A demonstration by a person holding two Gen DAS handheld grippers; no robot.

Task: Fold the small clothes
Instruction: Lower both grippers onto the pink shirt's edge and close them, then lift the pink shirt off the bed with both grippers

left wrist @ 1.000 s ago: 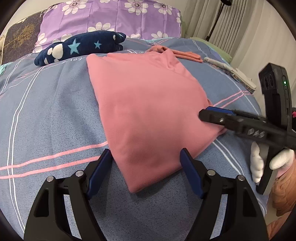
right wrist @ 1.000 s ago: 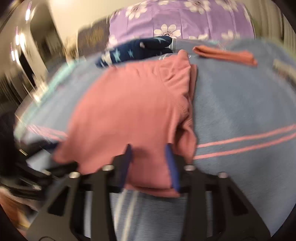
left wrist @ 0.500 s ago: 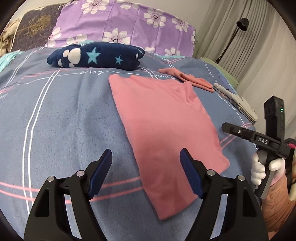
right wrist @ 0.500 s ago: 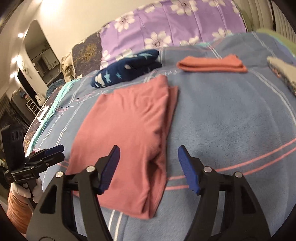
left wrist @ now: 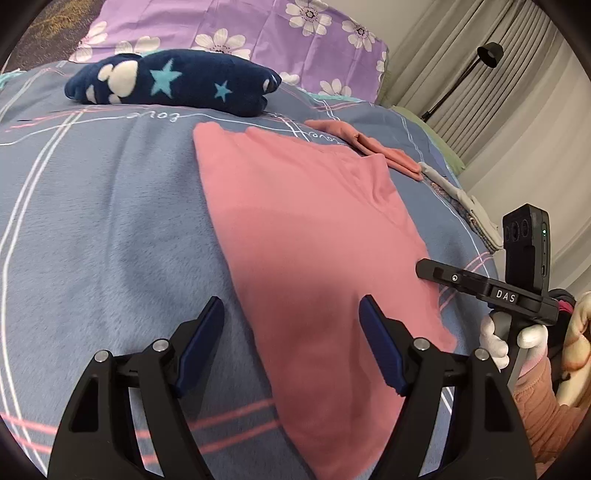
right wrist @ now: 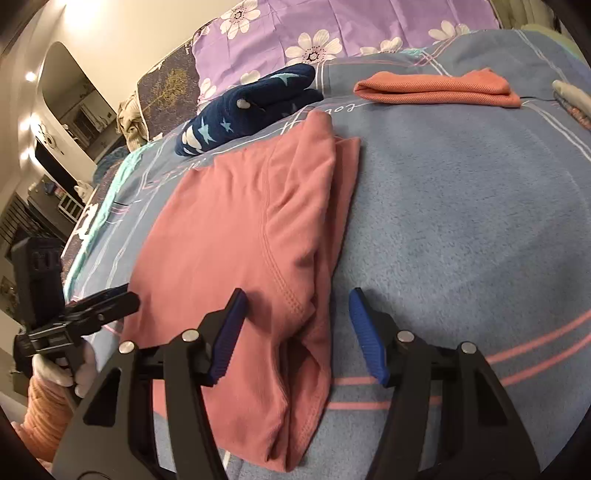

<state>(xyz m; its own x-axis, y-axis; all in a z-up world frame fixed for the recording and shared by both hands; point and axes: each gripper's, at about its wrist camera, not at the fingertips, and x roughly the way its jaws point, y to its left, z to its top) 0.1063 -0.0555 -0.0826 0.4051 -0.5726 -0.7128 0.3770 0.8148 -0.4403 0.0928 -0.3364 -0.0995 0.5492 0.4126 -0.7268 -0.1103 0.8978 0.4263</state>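
Note:
A pink garment [left wrist: 306, 240] lies folded lengthwise on the blue bed cover [left wrist: 92, 221]. In the right wrist view the pink garment [right wrist: 240, 258] shows its stacked folded layers along its right side. My left gripper [left wrist: 291, 339] is open and empty, hovering over the garment's near end. My right gripper [right wrist: 295, 332] is open and empty, straddling the garment's near folded corner. The right gripper also shows in the left wrist view [left wrist: 443, 275] at the garment's right edge. The left gripper shows in the right wrist view [right wrist: 107, 302] at its left edge.
A folded navy star-print garment [left wrist: 173, 81] lies at the back. A folded orange cloth [right wrist: 436, 88] and a folded grey-white cloth [left wrist: 465, 206] lie to the right. Purple flowered pillows [left wrist: 236, 26] line the head of the bed. A floor lamp [left wrist: 487, 51] and curtains stand to the right.
My right gripper opened and let go of the garment's folded edge, then backed off. Both grippers pulled back from the garment, which now lies flat, folded narrower.

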